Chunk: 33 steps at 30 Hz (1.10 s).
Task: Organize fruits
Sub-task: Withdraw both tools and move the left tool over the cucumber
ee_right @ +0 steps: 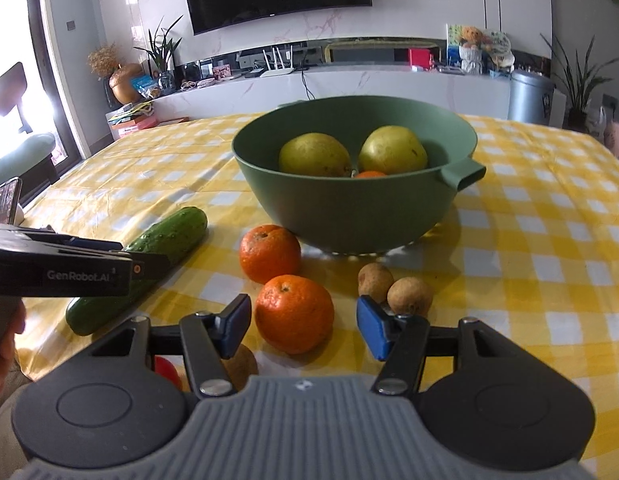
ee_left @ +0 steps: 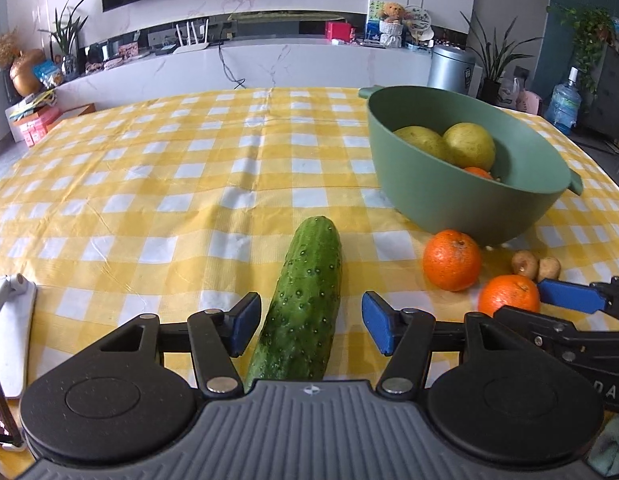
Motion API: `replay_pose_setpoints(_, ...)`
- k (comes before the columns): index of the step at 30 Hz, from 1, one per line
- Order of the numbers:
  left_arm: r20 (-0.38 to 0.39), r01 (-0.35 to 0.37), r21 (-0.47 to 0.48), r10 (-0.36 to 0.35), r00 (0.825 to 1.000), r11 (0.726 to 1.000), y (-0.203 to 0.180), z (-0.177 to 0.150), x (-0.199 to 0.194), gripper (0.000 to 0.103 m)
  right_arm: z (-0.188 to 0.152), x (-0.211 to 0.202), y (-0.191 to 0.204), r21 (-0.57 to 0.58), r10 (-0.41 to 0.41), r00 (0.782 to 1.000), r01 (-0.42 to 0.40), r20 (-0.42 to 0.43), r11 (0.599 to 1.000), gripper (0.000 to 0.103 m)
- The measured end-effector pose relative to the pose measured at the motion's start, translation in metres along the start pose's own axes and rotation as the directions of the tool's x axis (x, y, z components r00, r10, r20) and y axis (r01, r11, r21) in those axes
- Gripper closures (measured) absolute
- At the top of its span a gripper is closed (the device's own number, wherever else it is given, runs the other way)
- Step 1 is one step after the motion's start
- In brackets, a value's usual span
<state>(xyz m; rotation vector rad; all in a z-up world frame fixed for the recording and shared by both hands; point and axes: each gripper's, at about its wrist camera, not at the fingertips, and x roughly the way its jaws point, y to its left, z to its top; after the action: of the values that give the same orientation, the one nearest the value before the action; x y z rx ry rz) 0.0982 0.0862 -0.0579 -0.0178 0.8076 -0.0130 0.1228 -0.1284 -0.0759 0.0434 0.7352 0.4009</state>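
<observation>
A green cucumber (ee_left: 305, 292) lies on the yellow checked tablecloth between the jaws of my left gripper (ee_left: 309, 328); the blue pads stand a little off both its sides, so this gripper is open. My right gripper (ee_right: 303, 324) is open around the nearer orange (ee_right: 293, 314), with small gaps on both sides. A second orange (ee_right: 269, 254) lies just behind it. The green bowl (ee_right: 349, 216) holds two yellow-green pears (ee_right: 313, 154) and part of an orange (ee_right: 369, 175). Two small brown fruits (ee_right: 409, 296) lie beside the right pad.
Another small brown fruit (ee_right: 241, 364) and something red (ee_right: 167, 372) sit under my right gripper's left finger. A phone on a white stand (ee_right: 5, 200) is at the table's left edge. Beyond the table are a white counter and a metal bin (ee_left: 449, 68).
</observation>
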Motion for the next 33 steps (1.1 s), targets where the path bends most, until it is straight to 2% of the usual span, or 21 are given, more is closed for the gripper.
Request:
replay_pose_setpoints(3,-0.012,-0.002,0.007,0.002,1.0,1.0,0.0,0.001,0.004,0.035,-0.001,0.005,0.001,0.0,0.01,1.0,-0.01,-0.01,1.0,0.047)
replay_pose_setpoints(14,-0.044,-0.027,0.023,0.028,0.999,0.999,-0.002,-0.002,0.011,0.053,-0.002,0.013,-0.002,0.017,0.032,0.999,-0.032,-0.038,0.999,0.056)
replay_pose_setpoints(17,-0.042,-0.031,0.03,0.032,0.999,0.999,-0.003,-0.002,0.01,0.053,-0.002,0.013,-0.001,0.009,0.035,0.999,-0.035,-0.039,0.999,0.059)
replay_pose_setpoints(33,-0.018,-0.042,-0.008,0.042,0.999,0.999,0.0,-0.004,-0.001,0.06,-0.003,0.006,0.0,-0.006,0.041,0.999,-0.041,-0.012,0.999,0.06)
